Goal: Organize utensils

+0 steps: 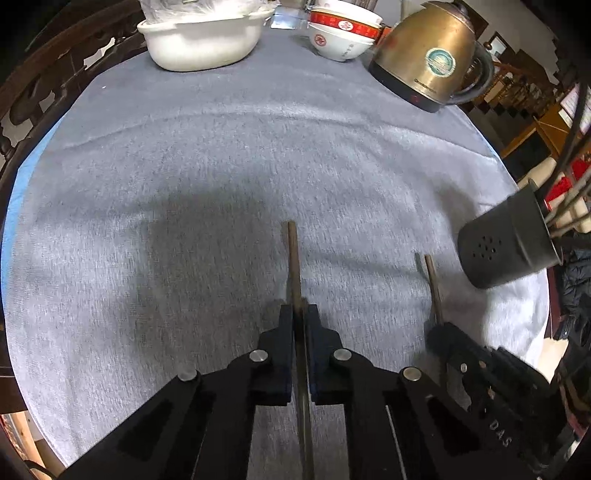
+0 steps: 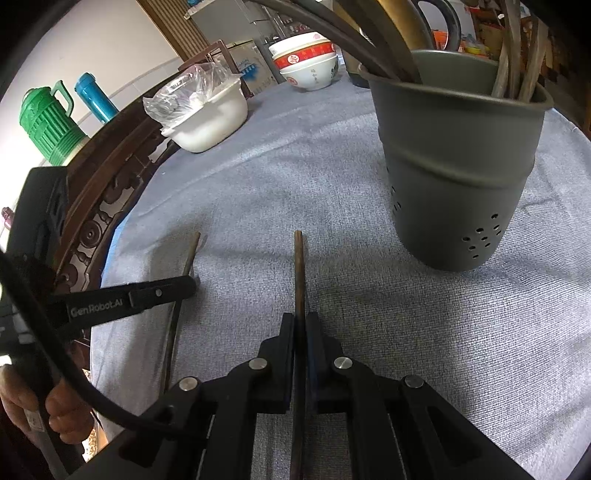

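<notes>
My left gripper (image 1: 298,314) is shut on a brown chopstick (image 1: 291,258) that sticks out forward above the grey cloth. My right gripper (image 2: 300,321) is shut on another brown chopstick (image 2: 300,269). In the left wrist view the right gripper (image 1: 437,326) shows at lower right with its chopstick (image 1: 432,280). In the right wrist view the left gripper (image 2: 186,286) shows at the left with its chopstick (image 2: 192,251). A dark grey perforated utensil holder (image 2: 454,173) stands ahead and right of the right gripper, with several chopsticks in it; it also shows at the far right of the left wrist view (image 1: 513,240).
A round table under a grey cloth (image 1: 221,147). At the far edge stand a white tub (image 1: 203,40), stacked red-and-white bowls (image 1: 341,31) and a brass kettle (image 1: 428,55). A carved wooden chair back (image 2: 110,192) lines the left side.
</notes>
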Demonstrator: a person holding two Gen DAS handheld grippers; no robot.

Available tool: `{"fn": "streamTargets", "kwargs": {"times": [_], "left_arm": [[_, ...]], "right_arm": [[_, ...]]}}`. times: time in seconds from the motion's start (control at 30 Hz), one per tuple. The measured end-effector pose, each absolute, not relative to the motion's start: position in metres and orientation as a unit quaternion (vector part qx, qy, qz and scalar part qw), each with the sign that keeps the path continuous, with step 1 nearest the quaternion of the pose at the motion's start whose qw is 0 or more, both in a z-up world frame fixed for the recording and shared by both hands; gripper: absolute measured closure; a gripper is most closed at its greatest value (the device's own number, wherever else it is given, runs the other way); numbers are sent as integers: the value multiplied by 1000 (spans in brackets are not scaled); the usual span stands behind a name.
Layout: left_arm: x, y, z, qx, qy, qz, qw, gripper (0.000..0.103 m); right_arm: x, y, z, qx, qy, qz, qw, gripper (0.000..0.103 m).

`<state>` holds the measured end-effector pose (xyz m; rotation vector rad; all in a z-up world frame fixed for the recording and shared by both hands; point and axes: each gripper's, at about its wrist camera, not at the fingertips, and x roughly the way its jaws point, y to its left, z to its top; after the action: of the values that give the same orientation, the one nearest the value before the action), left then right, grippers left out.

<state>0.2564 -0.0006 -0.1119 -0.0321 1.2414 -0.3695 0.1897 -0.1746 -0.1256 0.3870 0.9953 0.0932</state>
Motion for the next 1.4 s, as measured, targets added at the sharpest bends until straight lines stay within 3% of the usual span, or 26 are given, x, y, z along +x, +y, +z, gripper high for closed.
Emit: {"fn": "streamTargets", "kwargs": {"times": [0.77,1.13,1.4], "left_arm": [[268,-21,-115,10,586,-180,790,95],[274,-29,-118,10,579,-176,796,95],[257,-20,-99,-2,545,-152,825,98]], "right_arm": [[199,-174,-120,191,515,11,835,92],[206,-166,-119,143,501,5,854,96],[192,-172,-109,167,470,25,866,97]]}}
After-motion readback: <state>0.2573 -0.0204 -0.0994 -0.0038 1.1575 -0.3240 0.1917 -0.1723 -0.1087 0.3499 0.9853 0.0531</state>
